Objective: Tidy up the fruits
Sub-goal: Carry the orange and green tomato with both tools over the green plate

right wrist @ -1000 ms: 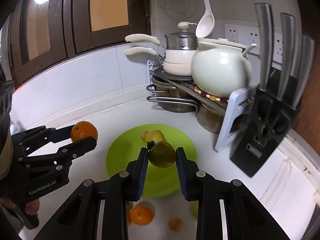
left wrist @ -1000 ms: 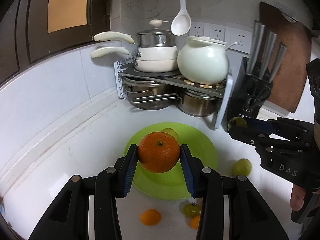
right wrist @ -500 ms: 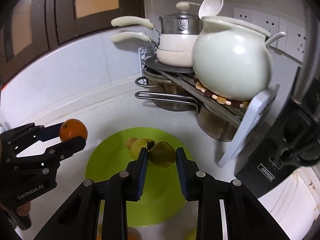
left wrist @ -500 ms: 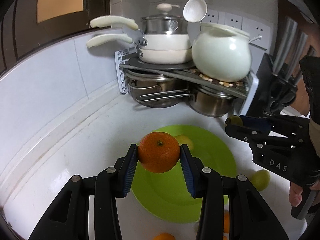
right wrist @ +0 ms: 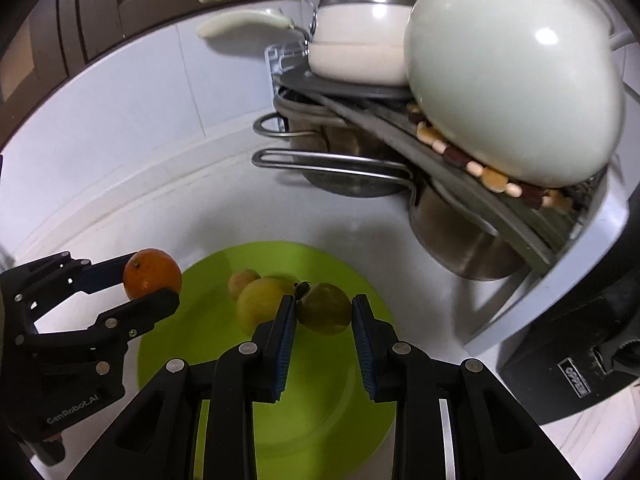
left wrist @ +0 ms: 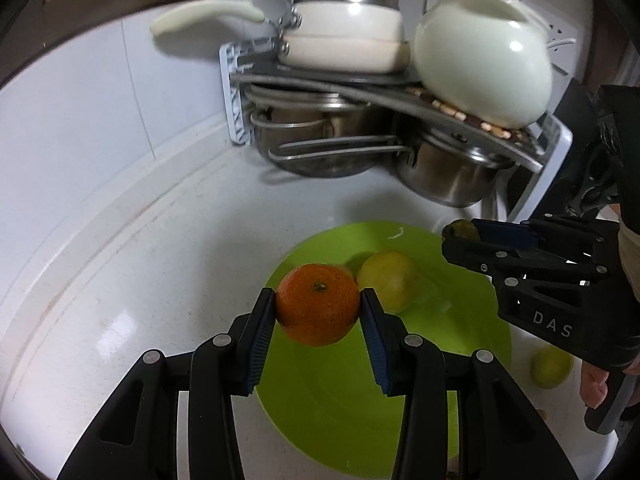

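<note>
Left wrist view: my left gripper (left wrist: 318, 310) is clenched on the orange (left wrist: 318, 308), its dimpled matte peel pinched between ribbed blue pads, stem scar facing up. It hangs over the near-left part of the green plate (left wrist: 472, 320), a smooth, glossy round dish on the white countertop (left wrist: 160, 248). One yellow fruit (left wrist: 390, 286) already lies on the plate toward its back edge, smooth and slightly lumpy. A yellow-green fruit (left wrist: 550, 368) sits on the countertop just off the plate's right edge, so I judge the job partly done.

Right wrist view: my right gripper (right wrist: 324, 314) grasps an olive-green fruit (right wrist: 324, 308), smooth-skinned with a dark stalk end, over the middle of the plate (right wrist: 360, 412). Behind it on the plate rest the yellow fruit (right wrist: 260, 304) and a smaller tan one (right wrist: 242, 282), touching each other near the back-left rim. Both held fruits are not yet set down; that, plus the stray one, is what I reckon remains.
</note>
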Demonstrator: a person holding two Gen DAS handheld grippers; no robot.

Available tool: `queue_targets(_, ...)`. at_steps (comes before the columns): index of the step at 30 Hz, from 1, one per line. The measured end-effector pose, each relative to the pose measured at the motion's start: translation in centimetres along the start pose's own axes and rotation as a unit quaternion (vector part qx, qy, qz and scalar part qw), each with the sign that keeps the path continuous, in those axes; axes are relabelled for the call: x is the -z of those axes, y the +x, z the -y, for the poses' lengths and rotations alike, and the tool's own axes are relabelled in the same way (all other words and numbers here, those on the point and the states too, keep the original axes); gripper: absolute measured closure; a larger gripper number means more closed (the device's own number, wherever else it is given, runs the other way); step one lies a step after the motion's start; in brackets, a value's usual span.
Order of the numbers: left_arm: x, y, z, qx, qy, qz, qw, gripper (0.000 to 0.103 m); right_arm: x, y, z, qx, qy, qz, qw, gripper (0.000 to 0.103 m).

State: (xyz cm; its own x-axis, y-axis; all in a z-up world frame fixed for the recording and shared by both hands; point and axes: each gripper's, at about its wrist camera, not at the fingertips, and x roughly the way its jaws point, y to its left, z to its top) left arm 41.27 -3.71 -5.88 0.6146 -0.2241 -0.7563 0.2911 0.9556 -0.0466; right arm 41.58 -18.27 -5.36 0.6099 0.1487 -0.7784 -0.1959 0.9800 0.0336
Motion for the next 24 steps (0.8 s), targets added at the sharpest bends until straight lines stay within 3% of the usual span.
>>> queue_targets(9, 0.3, 2.2, 0.0, 0.003, 0.012, -0.026, 0.9996, 0.061, -0.2, 2.4, 0.4, 0.001, 0.000, -0.026, 1.000, 0.073)
queue_targets(24, 0.4, 3.1, 0.1, 0.007, 0.016, -0.038, 0.9991, 0.060, -0.2, 3.5, 0.6, -0.001, 0.002, -0.037, 0.999, 0.073)
